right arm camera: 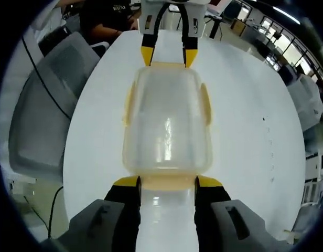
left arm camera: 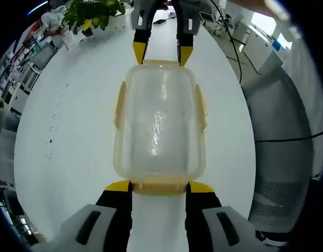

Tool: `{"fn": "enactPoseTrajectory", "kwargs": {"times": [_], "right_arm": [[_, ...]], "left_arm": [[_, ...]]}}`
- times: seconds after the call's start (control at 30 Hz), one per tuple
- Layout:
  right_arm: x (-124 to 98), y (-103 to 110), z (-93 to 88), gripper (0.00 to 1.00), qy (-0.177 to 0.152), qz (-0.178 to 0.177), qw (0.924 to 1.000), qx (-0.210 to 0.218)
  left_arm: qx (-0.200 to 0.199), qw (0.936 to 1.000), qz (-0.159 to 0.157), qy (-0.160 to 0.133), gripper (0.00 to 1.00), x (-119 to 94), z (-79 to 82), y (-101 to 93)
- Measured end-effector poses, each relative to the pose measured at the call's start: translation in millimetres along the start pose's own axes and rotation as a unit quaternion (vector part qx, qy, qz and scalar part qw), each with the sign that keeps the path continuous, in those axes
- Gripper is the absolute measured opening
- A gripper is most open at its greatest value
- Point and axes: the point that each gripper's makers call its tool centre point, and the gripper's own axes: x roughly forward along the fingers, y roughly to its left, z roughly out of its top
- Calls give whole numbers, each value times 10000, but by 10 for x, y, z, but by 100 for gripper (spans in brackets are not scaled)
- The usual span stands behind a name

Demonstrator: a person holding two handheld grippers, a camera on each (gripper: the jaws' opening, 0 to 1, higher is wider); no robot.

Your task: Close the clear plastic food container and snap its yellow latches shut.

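While one container (left arm camera: 159,126) sat mid-table (left arm camera: 72,131) with room all round, two grippers faced its ends. The left gripper (left arm camera: 159,187) and right gripper (right arm camera: 167,182) both had jaws spread at an end latch.

White table (left arm camera: 72,131) is the landmark. Potted plant (left arm camera: 90,13) with green leaves sits at the table's far end in the left gripper view. Grey office chair (left arm camera: 287,157) stands just beside the table's edge, black cable (left arm camera: 232,42) trailing off the table near it. In the right gripper view, a seated person in dark clothes (right arm camera: 106,18) is beyond the table's far end.
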Motion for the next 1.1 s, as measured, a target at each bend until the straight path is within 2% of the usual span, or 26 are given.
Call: {"fn": "enactPoseTrajectory", "kwargs": {"times": [0.77,1.1], "right_arm": [[-124,-29,-605,36,283,79,9995,140],[-111,-26,-762,36,349,128,9992,146]], "left_arm": [[3,9998,-178,-21,33,275,529,67],[-22,9997,-256,-34,33,352,662,58]]}}
